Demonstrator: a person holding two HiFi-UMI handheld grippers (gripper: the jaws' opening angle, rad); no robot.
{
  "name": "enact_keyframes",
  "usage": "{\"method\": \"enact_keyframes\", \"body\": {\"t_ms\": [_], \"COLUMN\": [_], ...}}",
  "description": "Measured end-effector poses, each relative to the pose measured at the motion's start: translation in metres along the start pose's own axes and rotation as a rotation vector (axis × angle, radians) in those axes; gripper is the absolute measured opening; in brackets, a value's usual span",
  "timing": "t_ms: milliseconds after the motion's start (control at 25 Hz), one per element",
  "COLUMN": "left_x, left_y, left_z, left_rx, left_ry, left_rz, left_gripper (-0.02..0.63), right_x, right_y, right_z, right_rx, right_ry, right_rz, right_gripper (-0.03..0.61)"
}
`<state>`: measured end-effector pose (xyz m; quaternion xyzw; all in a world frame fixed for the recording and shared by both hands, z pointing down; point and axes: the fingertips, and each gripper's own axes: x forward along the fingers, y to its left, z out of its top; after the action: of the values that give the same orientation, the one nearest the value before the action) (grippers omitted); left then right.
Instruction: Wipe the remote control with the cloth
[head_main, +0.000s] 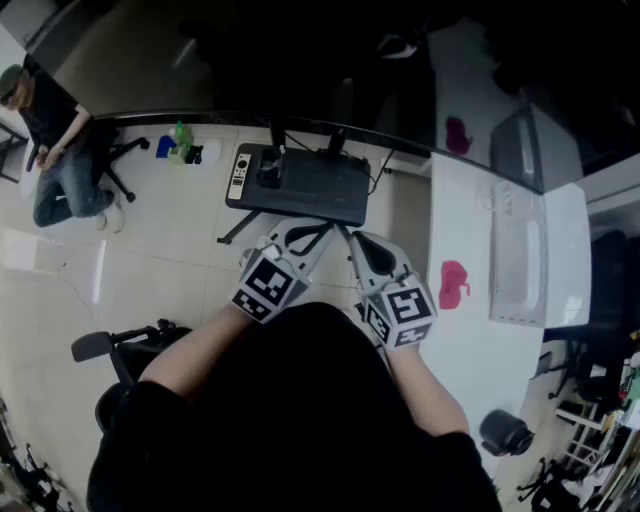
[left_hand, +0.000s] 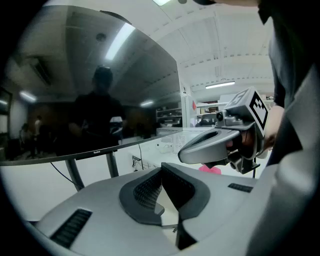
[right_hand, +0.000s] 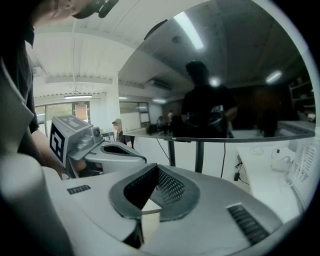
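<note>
1. Grey ribbed pads of our left gripper (left_hand: 161, 187) are pressed together with nothing between them, and the gripper tilts slightly downward.
2. Our right gripper (right_hand: 152, 192) is likewise closed tight and empty. It is held just beside the left one, in front of our chest, with the two tips near each other.
3. Just beyond both tips sits a dark platform (head_main: 310, 190). The remote control (head_main: 239, 172) lies along its left end, apart from either gripper.
4. The pink cloth (head_main: 453, 283) lies crumpled on the white desk (head_main: 470, 350) to our right. It is well apart from the remote control and nearer our right gripper.
5. We judge that fetching the cloth comes first. To do it well, the right gripper should spread its jaws, come down over a raised fold and pinch enough fabric that a loose pad hangs free for wiping.
6. The left gripper could then steady the remote control at one end so it does not slide, while the cloth is drawn along its length.
7. Further out, a large dark monitor (left_hand: 90, 100) stands behind the platform, and a seated person (head_main: 55, 150) is at the far left.
</note>
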<state>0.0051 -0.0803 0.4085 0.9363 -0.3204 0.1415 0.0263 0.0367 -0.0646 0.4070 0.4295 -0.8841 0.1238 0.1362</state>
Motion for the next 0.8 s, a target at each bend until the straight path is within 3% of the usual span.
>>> {"method": "enact_keyframes", "body": {"t_ms": [280, 440, 680, 800], "left_x": [0.0, -0.004, -0.019, -0.025], "left_y": [0.016, 0.047, 0.156, 0.208], "left_z": [-0.012, -0.036, -0.143, -0.212], "left_rx": [-0.067, -0.127, -0.204, -0.254], "left_ry": [-0.009, 0.005, 0.173, 0.287], "left_rz": [0.051, 0.154, 0.461, 0.576], "left_gripper": [0.0, 0.098, 0.262, 0.291], "right_x": [0.0, 0.001, -0.003, -0.006], "right_y": [-0.003, -0.004, -0.008, -0.01], "right_z": [-0.003, -0.009, -0.019, -0.028], "right_rx": [0.018, 0.006, 0.021, 0.019], "right_ry": [0.029, 0.036, 0.076, 0.133], "right_rz": [-0.023, -0.014, -0.024, -0.034], "right_gripper": [0.009, 0.009, 0.009, 0.009]}}
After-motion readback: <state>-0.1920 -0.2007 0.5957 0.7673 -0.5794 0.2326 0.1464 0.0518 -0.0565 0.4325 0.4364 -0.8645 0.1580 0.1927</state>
